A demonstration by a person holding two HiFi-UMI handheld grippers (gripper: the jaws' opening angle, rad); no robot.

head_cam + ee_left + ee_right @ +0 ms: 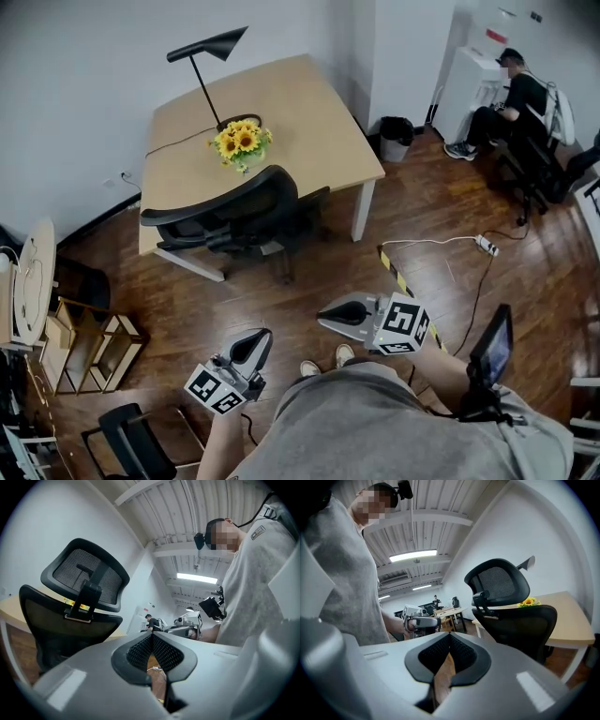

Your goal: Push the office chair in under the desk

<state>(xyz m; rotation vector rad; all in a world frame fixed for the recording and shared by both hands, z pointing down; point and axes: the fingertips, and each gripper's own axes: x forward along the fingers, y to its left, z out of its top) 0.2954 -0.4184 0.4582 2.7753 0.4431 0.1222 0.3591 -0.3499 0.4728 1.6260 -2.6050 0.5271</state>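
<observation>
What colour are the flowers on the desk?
Yellow: the sunflowers have yellow petals and green leaves. They show best in the head view.

White walls (pixel 75 84), dark wood plank floor (pixel 272 314). A low wooden shelf unit (pixel 89 352) stands at left, a black bin (pixel 397 137) in the far corner. A strip light (pixel 197 578) glows on the ceiling (pixel 159 508).
</observation>
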